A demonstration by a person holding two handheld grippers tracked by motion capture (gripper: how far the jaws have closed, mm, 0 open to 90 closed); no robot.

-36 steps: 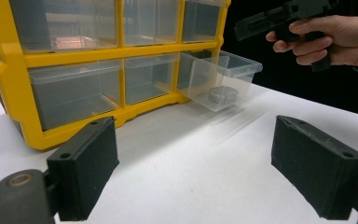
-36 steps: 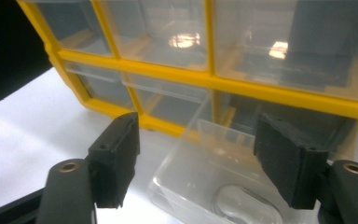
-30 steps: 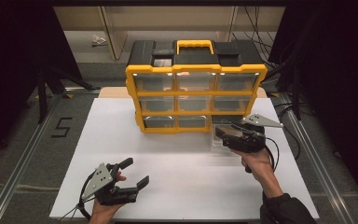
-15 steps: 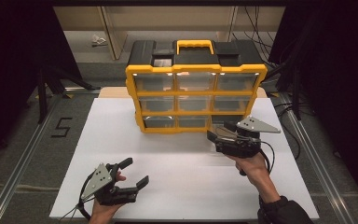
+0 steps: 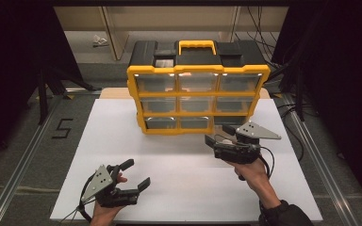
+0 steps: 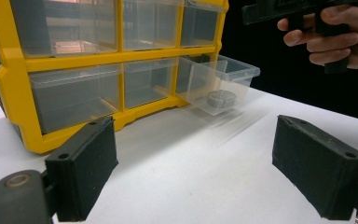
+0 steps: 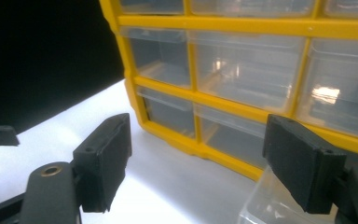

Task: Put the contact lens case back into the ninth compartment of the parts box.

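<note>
The right gripper is drawing back from the yellow organizer, jaws wide and empty. The bottom-right drawer is standing pulled out, holding a small round part. The left gripper is resting open on the desk. Next probably calls for reaching into the drawer.

One yellow organizer stands at the far edge of one white board, with nine clear drawers in three rows of three. Eight sit closed in the frame, and one pulled-out drawer at the bottom row's right end holds one small round object. Two grippers, the left gripper and the right gripper, are near the board's near edge.
</note>
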